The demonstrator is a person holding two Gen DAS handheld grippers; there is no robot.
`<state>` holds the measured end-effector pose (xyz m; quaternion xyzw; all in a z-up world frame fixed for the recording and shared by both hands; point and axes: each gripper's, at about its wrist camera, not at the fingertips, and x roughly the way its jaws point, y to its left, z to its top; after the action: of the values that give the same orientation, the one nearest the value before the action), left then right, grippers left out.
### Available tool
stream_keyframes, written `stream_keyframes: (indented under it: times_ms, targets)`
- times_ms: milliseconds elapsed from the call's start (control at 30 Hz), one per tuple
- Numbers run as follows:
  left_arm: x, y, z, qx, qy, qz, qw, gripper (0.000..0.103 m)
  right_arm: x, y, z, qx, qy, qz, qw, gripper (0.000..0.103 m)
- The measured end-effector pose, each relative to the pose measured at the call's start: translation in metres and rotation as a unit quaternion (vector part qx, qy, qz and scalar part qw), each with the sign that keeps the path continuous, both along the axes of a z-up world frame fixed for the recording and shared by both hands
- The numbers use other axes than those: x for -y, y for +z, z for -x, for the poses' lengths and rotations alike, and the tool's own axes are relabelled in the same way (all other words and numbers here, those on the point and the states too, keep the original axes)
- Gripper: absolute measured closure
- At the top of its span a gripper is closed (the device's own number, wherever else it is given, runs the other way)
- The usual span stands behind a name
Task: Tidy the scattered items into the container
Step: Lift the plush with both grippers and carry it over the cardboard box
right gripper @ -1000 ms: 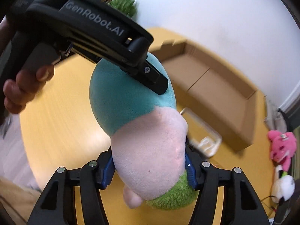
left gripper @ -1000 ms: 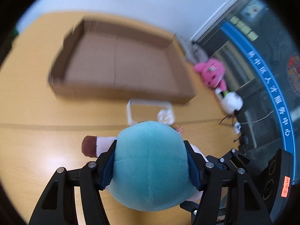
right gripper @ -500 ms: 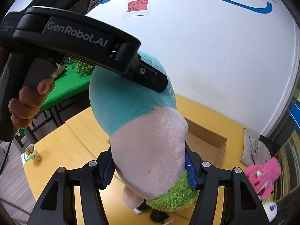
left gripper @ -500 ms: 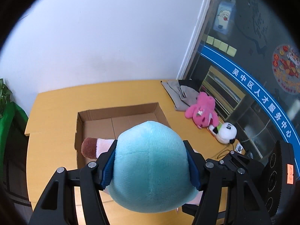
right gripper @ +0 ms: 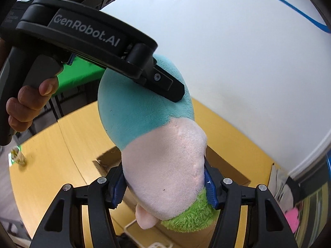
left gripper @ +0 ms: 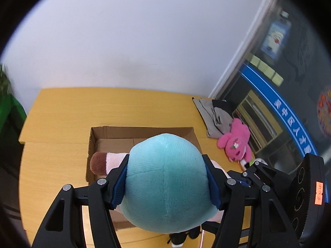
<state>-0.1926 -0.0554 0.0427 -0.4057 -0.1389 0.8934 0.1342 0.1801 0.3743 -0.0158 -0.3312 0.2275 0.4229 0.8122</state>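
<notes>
Plush toy [left gripper: 167,184] is way up in the air now, pinched from both ends. A second ago the cardboard box filled the left wrist view from close up, with a small clear tray in front of it; now the box [left gripper: 107,133] sits well below and looks small, with a lot of wall above it. So the whole thing got lifted high and the cameras tipped up. The grip itself hasn't budged across the frames.

Left hand-held gripper [left gripper: 167,183] is closed around the teal head, blue pads pressed into the fabric on both sides. Right hand-held gripper [right gripper: 164,183] is closed on the pale pink body just above the green fuzzy part. In the right wrist view you can see the left tool clamped on the teal end, plus the person's hand [right gripper: 29,105] on its handle.

The toy hangs above the tabletop [left gripper: 62,107], roughly over the near part of the box, one brown-tipped limb sticking out to the left. My guess is this is the carry step and it just needs lowering into the box and both grippers letting go.

Still out on the tabletop: a pink plush [left gripper: 235,142] next to some grey cloth [left gripper: 215,115] off to the right, so the tidying isn't finished.
</notes>
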Motion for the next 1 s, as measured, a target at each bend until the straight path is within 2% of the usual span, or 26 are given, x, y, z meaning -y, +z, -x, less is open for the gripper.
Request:
stream_keyframes:
  times_ms: [200,467,767,1000]
  targets:
    - [0.013,-0.037,0.039,0.017,0.006,-0.027,0.9995,0.039,-0.016,-0.021,-0.052,-0.011,0.002,0.041,0.999,0.036]
    - [0.027,-0.106,0.083,0.059,0.015,-0.057,0.9965,0.039,-0.029,-0.070,-0.118,-0.044,-0.002,0.084,0.996,0.036]
    - [0.049,-0.165,0.110,0.085,0.030,-0.076,0.9931,0.039,-0.053,-0.116,-0.136,-0.069,-0.006,0.104,0.992,0.036]
    - [0.064,-0.194,0.128,0.093,0.038,-0.095,0.9904,0.039,-0.067,-0.137,-0.161,-0.076,-0.009,0.118,0.990,0.036]
